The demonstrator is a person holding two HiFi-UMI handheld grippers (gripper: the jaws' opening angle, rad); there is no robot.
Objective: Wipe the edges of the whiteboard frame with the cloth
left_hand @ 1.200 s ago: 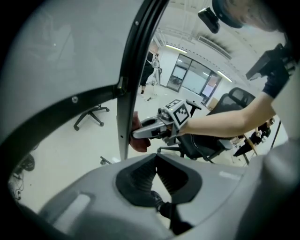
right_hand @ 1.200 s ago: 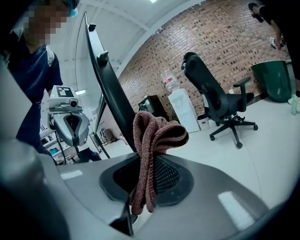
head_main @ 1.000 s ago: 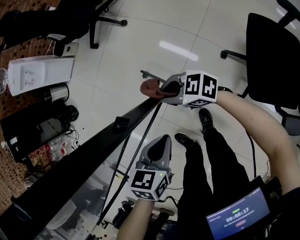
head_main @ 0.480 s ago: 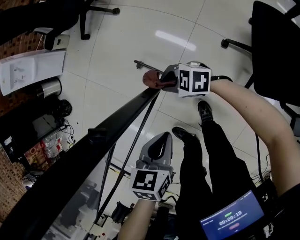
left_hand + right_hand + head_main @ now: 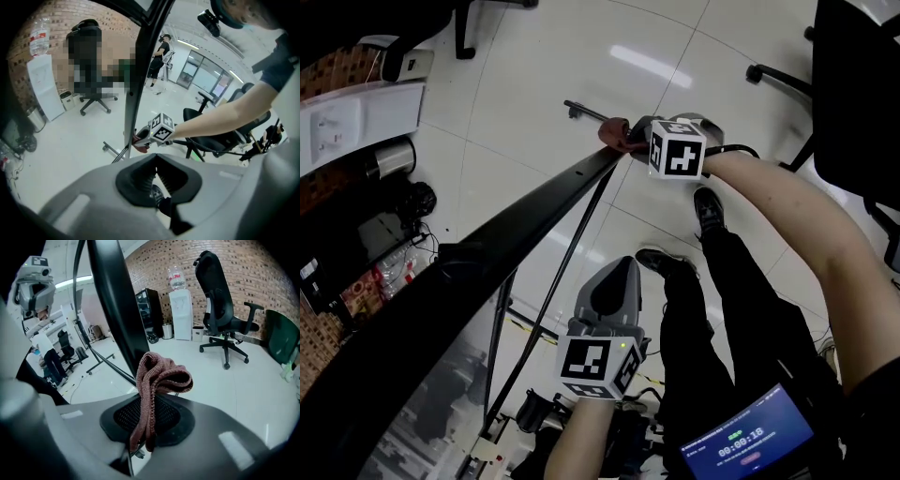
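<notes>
The black whiteboard frame (image 5: 534,220) slants across the left, and beside it hovers the left gripper (image 5: 622,270), its jaws fully together and empty. At the frame's far end the right gripper (image 5: 637,141), jaws just closing further on the bunched reddish cloth (image 5: 614,134), holds it at the edge. Only a thin fold is pinched, so it could slip free under dragging.

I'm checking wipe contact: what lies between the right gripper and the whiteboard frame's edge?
Only the reddish cloth, held by the right gripper, whose jaws have just been closing on it; the whiteboard frame stands just behind, in the right gripper view.
</notes>
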